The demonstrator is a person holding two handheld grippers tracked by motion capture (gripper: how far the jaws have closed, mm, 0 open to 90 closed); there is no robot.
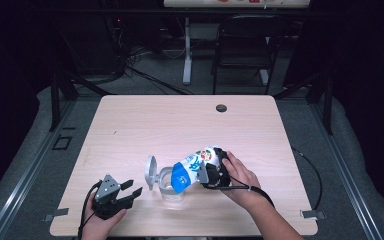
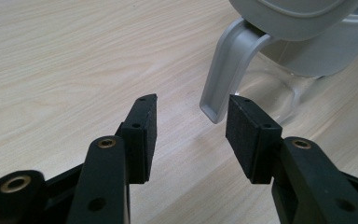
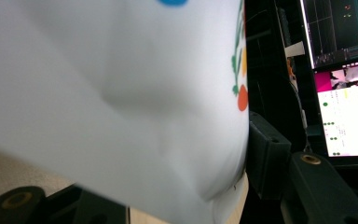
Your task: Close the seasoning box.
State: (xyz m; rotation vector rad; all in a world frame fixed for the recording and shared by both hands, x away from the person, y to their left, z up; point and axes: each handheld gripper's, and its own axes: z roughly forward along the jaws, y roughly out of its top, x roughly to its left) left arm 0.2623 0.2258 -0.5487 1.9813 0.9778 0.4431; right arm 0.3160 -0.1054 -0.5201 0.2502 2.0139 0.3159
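Observation:
A clear container with its grey hinged lid flipped open stands near the table's front middle. My right gripper is shut on a white pouch with blue and coloured print, held tilted with its blue end over the container's mouth. In the right gripper view the pouch sits between the jaws, with one pad against its side. My left gripper rests open to the left of the container. In the left gripper view its jaws point at the grey lid tab and hold nothing.
The wooden table has a round cable hole at the back right. Behind it stand a dark chair and a desk leg. A lit monitor appears in the right gripper view.

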